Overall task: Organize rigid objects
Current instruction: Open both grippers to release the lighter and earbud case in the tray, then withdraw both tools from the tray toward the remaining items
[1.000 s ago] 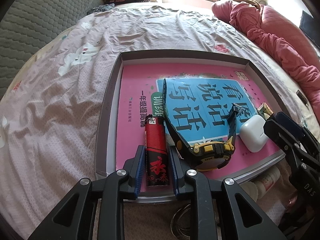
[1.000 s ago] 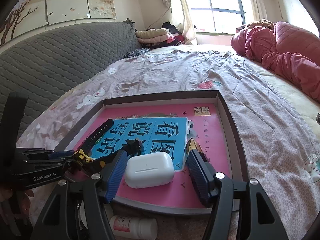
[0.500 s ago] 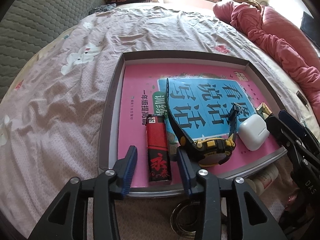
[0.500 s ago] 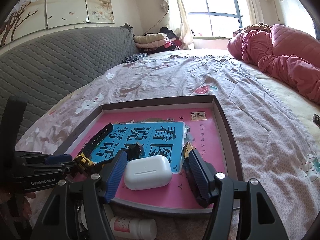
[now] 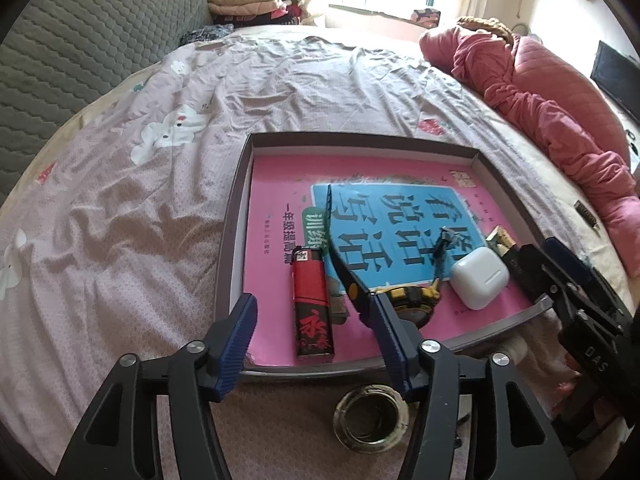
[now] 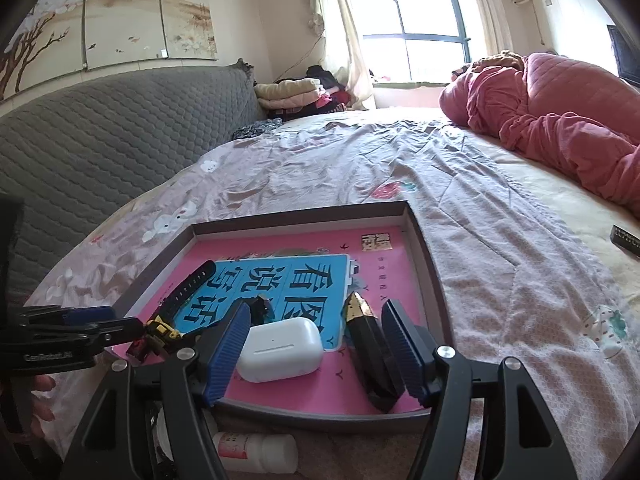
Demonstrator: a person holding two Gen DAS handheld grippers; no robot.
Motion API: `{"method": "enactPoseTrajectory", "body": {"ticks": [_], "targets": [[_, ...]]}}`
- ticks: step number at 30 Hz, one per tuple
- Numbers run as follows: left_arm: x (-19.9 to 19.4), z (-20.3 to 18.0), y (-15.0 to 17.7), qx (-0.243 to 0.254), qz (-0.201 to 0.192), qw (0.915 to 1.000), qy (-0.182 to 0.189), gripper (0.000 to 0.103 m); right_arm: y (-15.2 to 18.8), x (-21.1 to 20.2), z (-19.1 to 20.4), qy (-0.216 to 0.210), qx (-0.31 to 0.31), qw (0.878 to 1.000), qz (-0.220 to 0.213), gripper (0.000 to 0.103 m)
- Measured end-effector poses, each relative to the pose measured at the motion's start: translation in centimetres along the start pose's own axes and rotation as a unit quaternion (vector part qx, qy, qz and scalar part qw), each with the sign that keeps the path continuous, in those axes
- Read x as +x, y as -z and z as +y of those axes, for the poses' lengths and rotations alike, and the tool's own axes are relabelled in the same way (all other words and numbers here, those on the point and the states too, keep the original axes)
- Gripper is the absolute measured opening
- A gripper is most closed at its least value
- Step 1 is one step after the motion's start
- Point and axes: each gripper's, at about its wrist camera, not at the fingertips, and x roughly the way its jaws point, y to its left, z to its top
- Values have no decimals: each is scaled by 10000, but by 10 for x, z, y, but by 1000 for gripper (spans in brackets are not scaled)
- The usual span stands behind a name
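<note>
A dark tray (image 5: 236, 216) on the bed holds a pink book (image 5: 272, 184). On the book lie a red lighter (image 5: 312, 300), a black and yellow watch (image 5: 404, 294), a white earbud case (image 5: 480, 278) and a black and gold stick (image 6: 372, 356). My left gripper (image 5: 314, 298) hangs over the tray's near edge. Its jaws are opening, and the lighter lies between them untouched. My right gripper (image 6: 316, 308) is opening too. The earbud case (image 6: 280, 344) and the stick lie between its fingers, apart from the pads.
A round metal-rimmed dish (image 5: 372, 416) and a white bottle (image 6: 256, 452) lie on the sheet just in front of the tray. A pink quilt (image 5: 560, 120) is heaped at the right, and a grey headboard (image 6: 100, 132) runs along the left. A dark remote (image 6: 624, 240) lies far right.
My left jaws have opened off the red lighter and drawn back and up; the lighter stays in the tray. My right jaws have widened a little, baring the black and gold stick.
</note>
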Motion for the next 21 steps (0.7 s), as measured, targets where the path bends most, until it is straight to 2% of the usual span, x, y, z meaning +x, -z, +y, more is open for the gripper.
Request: {"method": "enactPoseTrajectory", "body": {"ticks": [21], "targets": [[-37,5,16,-194,-307,9992,149,66,12,-41,4,240,18,9995,-195,68]]}}
